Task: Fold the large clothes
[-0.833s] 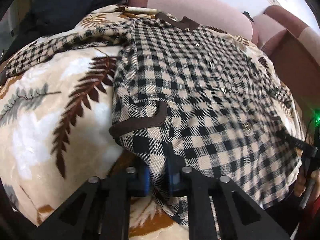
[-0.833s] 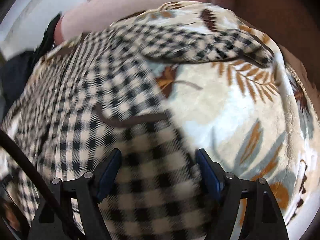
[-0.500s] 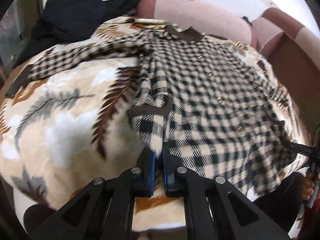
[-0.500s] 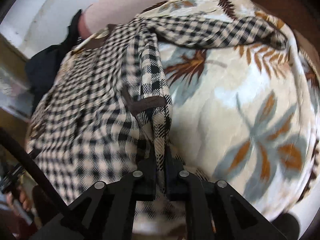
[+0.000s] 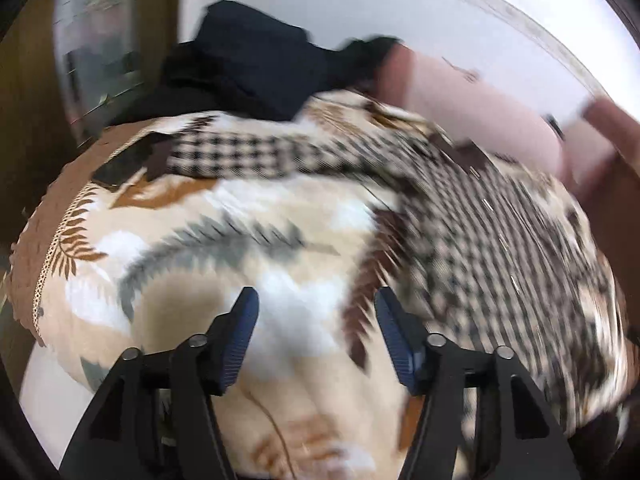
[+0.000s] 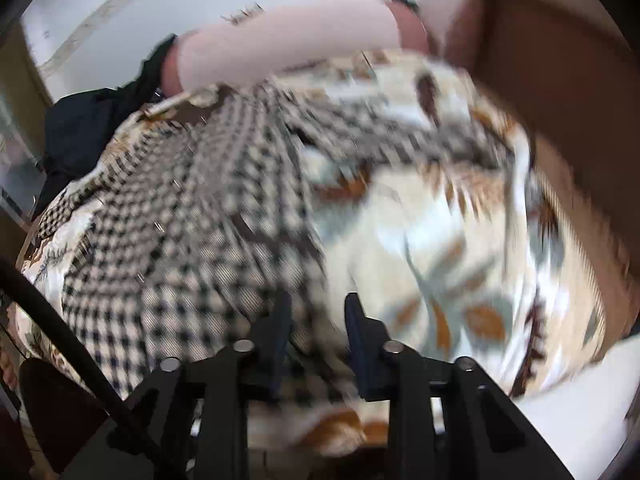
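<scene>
Shirt (image 5: 500, 248) flat on blanket (image 5: 248, 264), right half of left view, sleeve stretched toward upper left; no fold visible, all folding left. Left gripper (image 5: 316, 332) just opened, released, empty. Right gripper (image 6: 316, 328) just opening, hem between jaws, apparently let go.

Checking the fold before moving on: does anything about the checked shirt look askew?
Yes. The shirt lies rumpled, with one sleeve stretched sideways across the blanket, unfolded. Blur hides finer detail.
</scene>
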{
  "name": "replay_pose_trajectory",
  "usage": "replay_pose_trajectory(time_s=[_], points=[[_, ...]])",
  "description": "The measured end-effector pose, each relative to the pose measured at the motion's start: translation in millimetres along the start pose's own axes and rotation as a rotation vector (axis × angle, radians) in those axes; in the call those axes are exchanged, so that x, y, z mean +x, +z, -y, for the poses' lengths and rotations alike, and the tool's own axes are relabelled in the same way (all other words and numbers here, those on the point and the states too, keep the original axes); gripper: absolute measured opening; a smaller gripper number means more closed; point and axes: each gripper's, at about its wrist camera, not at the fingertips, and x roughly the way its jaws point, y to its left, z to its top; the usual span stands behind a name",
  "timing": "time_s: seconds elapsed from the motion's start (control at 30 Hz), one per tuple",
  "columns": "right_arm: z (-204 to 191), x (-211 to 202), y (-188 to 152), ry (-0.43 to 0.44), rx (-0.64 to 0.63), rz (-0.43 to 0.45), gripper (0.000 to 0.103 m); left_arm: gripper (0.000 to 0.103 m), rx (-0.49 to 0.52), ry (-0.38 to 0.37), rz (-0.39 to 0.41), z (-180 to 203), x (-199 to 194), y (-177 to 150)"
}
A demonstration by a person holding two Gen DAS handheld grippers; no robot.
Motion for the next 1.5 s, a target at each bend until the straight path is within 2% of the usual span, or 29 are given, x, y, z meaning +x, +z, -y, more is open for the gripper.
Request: replay_pose_trajectory(time_s=[0.07,0.13,0.17,0.23,0.3,0.37,0.5,0.53,0.63,0.67,0.77,0.87,1.0,1.03,1.07,1.1,1.13,1.23,1.3,1.4,1.5], points=[[-30,-11,20,0.015,-0.054,0.065,0.035,0.062,-0.061,0.024,0.014,-16,21,22],[-61,-22,42,0.098,-0.086,0.107,0.045,0.062,-0.132,0.042,0.027,-33,40,41],[-84,-23,56,0.167,-0.115,0.112,0.052,0.062,-0.179,0.060,0.033,-44,51,53],[-123,-20,72,0.232,-0.180,0.109,0.055,0.062,-0.250,0.091,0.048,-63,67,70],[-177,-6,85,0.267,-0.291,0.080,0.055,0.062,-0.332,0.156,0.059,-89,77,81],[-237,20,89,0.281,-0.416,0.045,0.055,0.062,-0.378,0.269,0.075,-118,80,86],[-340,85,87,0.367,-0.547,-0.083,0.055,0.062,-0.433,0.455,0.125,-172,69,77],[-372,102,84,0.381,-0.587,-0.104,0.055,0.062,-0.474,0.499,0.131,-191,65,71],[-448,132,71,0.387,-0.705,-0.110,0.055,0.062,-0.587,0.560,0.124,-232,58,58],[-484,144,64,0.386,-0.769,-0.099,0.055,0.062,-0.621,0.571,0.126,-242,55,55],[-557,173,49,0.345,-0.898,-0.059,0.055,0.062,-0.726,0.581,0.157,-270,43,46],[-610,199,37,0.281,-0.997,-0.015,0.055,0.062,-0.768,0.560,0.175,-281,38,44],[-655,218,35,0.218,-1.043,0.052,0.055,0.062,-0.751,0.558,0.180,-282,40,48],[-663,223,35,0.206,-1.048,0.062,0.054,0.062,-0.742,0.561,0.183,-279,41,47],[-671,227,36,0.201,-1.053,0.059,0.038,0.062,-0.735,0.563,0.185,-278,43,48],[-674,230,38,0.196,-1.047,0.045,0.009,0.062,-0.728,0.564,0.181,-276,47,52],[-674,230,44,0.183,-1.019,0.037,0.004,0.062,-0.713,0.562,0.170,-274,52,54],[-656,210,77,0.249,-0.865,0.057,0.004,0.062,-0.675,0.548,0.160,-263,58,60],[-621,192,117,0.304,-0.712,0.066,0.003,0.062,-0.633,0.539,0.171,-246,61,66],[-547,171,173,0.339,-0.517,0.079,0.004,0.062,-0.568,0.510,0.172,-221,64,74],[-437,168,224,0.333,-0.296,0.058,0.004,0.063,-0.521,0.461,0.175,-196,67,81]])
